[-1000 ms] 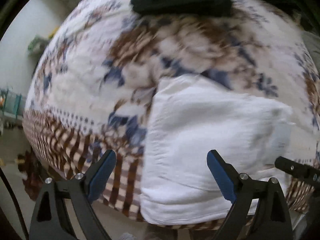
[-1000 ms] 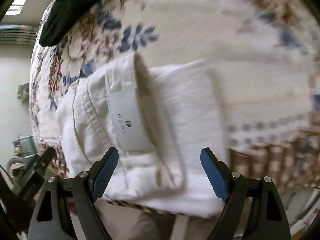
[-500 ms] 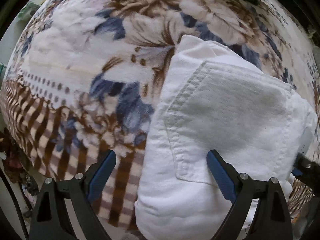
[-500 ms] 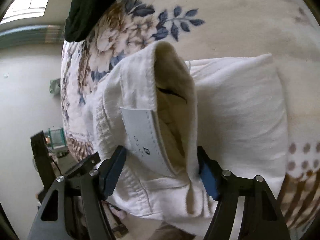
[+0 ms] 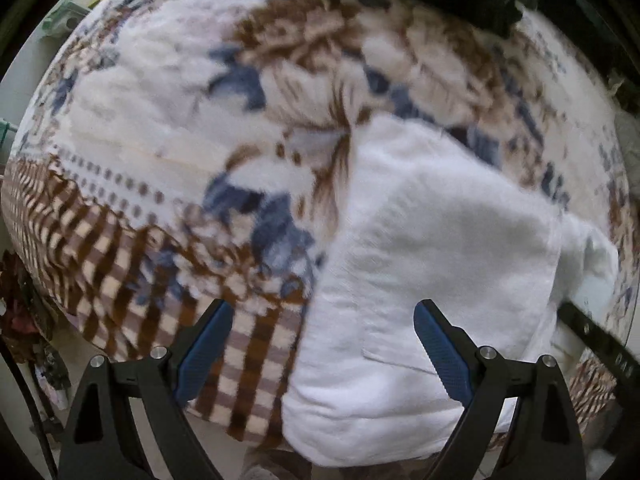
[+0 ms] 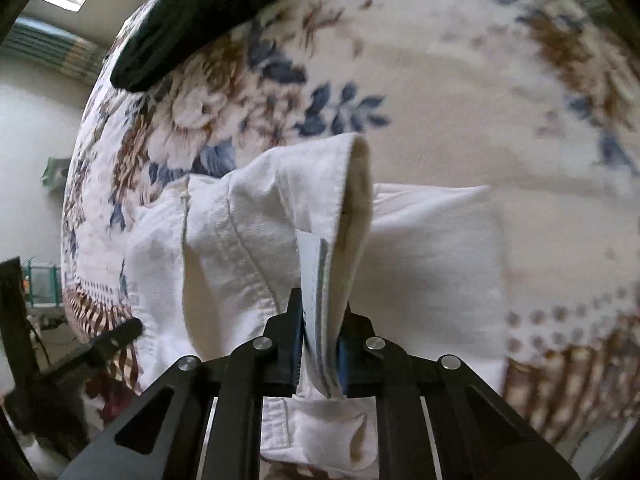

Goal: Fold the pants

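One floral blanket [image 5: 168, 128] is covering the whole work surface, patterned in blue and brown with a checked border along the near edge. A dark folded garment [image 6: 192, 16] is lying at its far side, well apart from the work.

One pair of white pants [image 5: 432, 264] is lying near the blanket's front edge, already gathered into a compact bundle with a back pocket facing up.

Waistband [image 6: 340, 220], with a pale label sewn inside: it is rising off the bundle as a standing ridge. A second ago this band was lying loose between wide jaws; the right gripper [image 6: 318, 354] has just been closing, and its blue pads are now pinching band and label together. By my reading, the hold for the next fold is secured and the lift is beginning.

Right gripper pose: angling steeply downward, tipped slightly toward the far side.

Left gripper [image 5: 320, 344]: pointing straight down over the bundle's left edge, jaws spread wide, one finger [image 5: 440, 348] above the cloth and the other above the checked border, clamping nothing.
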Demonstrator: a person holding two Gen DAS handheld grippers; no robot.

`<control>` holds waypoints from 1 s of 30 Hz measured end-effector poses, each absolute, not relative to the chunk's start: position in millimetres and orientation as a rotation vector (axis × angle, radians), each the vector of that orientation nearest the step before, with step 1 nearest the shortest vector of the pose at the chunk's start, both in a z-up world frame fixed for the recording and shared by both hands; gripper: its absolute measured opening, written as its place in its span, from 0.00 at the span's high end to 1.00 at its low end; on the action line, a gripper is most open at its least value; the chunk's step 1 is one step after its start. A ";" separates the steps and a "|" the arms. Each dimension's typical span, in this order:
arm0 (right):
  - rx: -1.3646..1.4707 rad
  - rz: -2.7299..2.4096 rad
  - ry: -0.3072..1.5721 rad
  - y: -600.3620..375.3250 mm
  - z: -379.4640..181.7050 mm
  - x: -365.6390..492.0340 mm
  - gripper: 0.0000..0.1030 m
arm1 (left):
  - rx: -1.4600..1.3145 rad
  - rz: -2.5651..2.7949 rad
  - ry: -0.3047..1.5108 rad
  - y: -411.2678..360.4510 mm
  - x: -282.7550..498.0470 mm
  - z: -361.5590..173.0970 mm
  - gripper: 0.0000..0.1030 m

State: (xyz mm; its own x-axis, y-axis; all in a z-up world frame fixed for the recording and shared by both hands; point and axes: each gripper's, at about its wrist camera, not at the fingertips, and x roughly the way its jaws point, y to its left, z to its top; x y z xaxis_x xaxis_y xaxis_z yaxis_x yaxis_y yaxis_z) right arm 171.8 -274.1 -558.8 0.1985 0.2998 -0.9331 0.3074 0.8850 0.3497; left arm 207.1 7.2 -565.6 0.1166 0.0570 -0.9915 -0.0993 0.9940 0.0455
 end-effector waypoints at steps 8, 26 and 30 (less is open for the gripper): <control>0.596 -0.379 1.390 -373.6 -538.3 121.1 0.87 | -0.100 0.024 1.382 -10.0 225.1 -542.4 0.10; 0.998 -0.241 1.429 -423.7 -624.2 138.3 0.46 | -0.224 -0.288 1.533 -70.3 312.4 -636.7 0.60; 0.804 -0.282 1.384 -412.3 -600.8 151.5 0.80 | -0.347 -0.259 1.510 -46.5 309.7 -635.0 0.71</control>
State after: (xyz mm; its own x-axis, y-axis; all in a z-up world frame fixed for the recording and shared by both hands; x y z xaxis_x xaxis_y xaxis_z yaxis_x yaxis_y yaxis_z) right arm 151.5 -412.3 -600.8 0.2037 0.2715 -0.9406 0.6173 0.7101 0.3386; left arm 309.7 -46.5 -635.0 0.0484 -0.3774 -0.9248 -0.0475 0.9240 -0.3795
